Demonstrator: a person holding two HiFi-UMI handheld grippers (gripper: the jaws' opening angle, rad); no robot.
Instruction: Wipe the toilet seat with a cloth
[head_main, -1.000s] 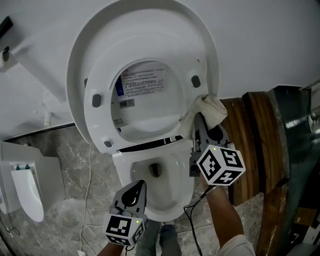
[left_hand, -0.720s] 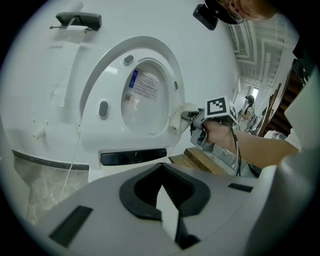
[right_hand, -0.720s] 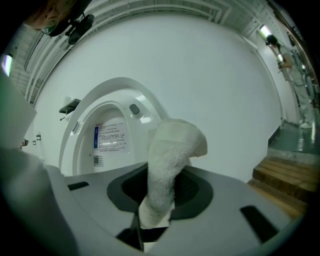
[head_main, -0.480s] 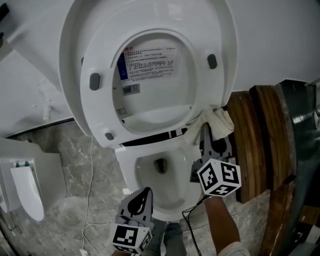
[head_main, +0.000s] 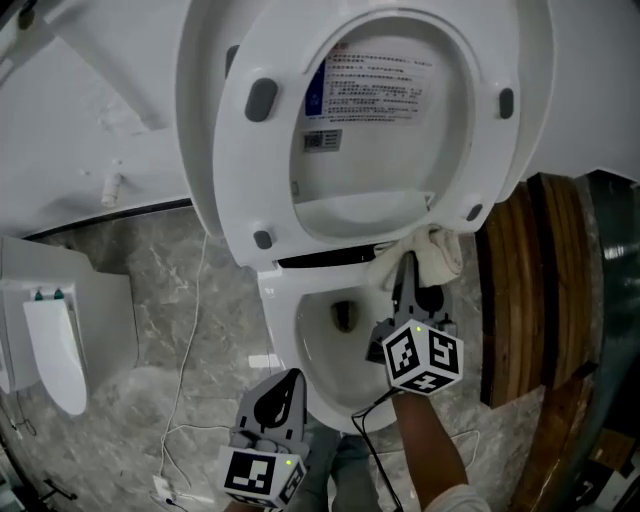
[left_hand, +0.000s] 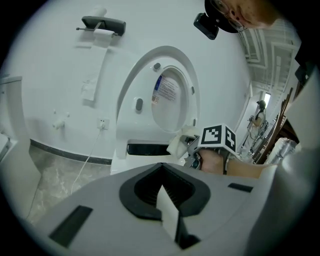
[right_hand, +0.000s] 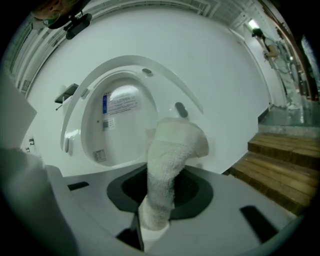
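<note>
Grey left claw and right claw are wearing black-and-white marker cubes, a black cable trailing at six o'clock.

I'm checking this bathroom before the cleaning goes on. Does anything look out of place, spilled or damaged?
Nothing looks spilled or broken. The one untidy thing is a thin white cord trailing loose over the grey marble floor left of the white toilet bowl, where it might snag a foot.

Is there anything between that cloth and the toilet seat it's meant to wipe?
Nothing visible does. The cloth, clamped in the right tool, appears to rest right against the lower right edge of the raised toilet seat.
</note>
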